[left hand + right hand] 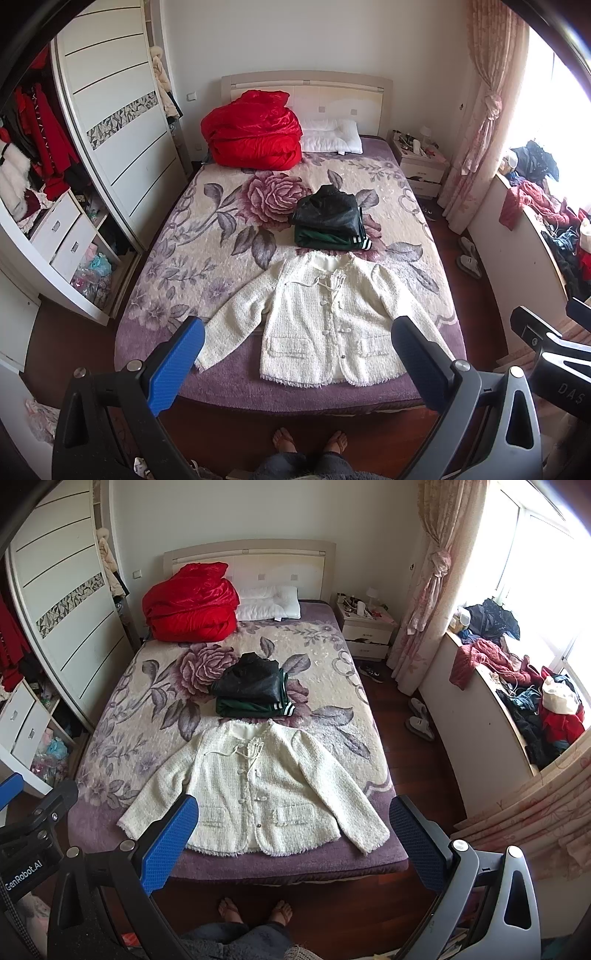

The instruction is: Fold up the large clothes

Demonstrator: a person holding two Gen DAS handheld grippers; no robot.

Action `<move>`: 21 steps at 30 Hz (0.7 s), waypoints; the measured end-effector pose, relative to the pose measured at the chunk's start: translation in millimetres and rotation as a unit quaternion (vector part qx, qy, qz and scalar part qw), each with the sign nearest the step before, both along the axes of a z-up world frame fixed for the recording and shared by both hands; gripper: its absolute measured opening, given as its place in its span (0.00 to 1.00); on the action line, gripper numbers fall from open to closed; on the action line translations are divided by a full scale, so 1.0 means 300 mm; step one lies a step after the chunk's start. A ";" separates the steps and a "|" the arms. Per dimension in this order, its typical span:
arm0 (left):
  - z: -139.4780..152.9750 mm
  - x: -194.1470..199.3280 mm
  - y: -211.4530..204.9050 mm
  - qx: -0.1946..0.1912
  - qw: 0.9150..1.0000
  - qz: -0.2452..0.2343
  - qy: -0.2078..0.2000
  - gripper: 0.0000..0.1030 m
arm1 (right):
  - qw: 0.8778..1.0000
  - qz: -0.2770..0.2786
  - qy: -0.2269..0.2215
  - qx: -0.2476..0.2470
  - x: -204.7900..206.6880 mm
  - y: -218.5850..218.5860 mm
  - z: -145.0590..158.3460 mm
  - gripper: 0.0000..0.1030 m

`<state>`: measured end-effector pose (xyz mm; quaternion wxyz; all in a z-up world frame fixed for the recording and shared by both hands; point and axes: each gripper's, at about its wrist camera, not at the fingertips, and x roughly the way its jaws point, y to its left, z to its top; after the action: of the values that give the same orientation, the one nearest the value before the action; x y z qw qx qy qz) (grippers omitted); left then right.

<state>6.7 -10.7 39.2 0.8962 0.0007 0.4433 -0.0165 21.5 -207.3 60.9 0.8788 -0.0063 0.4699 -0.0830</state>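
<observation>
A cream tweed jacket (321,317) (255,794) lies flat and face up at the foot of the bed (221,229) (147,686), sleeves spread out to both sides. Just beyond its collar sits a folded stack: a black garment (327,212) (247,681) on a green one with white stripes (328,240) (255,709). My left gripper (299,332) hangs open above the jacket's hem, holding nothing. My right gripper (293,810) is open too, high over the jacket's lower edge and empty. The right gripper's body (546,343) shows in the left wrist view.
A red quilt (255,129) and a white pillow (330,134) lie at the headboard. A wardrobe (110,129) stands left, a nightstand (367,626) right. Clothes are piled on the window ledge (517,686). Slippers (419,720) lie on the floor. A person's sandalled feet (255,910) stand at the bed's foot.
</observation>
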 end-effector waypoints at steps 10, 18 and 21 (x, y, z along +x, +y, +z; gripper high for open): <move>-0.013 0.068 0.026 -0.003 1.000 -0.013 -0.001 1.00 | 1.000 -0.012 0.009 0.005 0.029 -0.002 -0.028 1.00; -0.231 0.224 0.038 0.038 0.999 -0.006 -0.016 1.00 | 0.996 -0.065 0.015 0.055 0.139 -0.115 -0.263 1.00; -0.370 0.316 0.013 0.054 0.999 -0.002 -0.005 1.00 | 0.984 -0.141 0.043 0.104 0.183 -0.275 -0.455 1.00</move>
<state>101.4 -6.9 -71.8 0.8969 0.0503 0.4393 0.0058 76.5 -289.7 -75.6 0.8334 0.1474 0.5093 -0.1564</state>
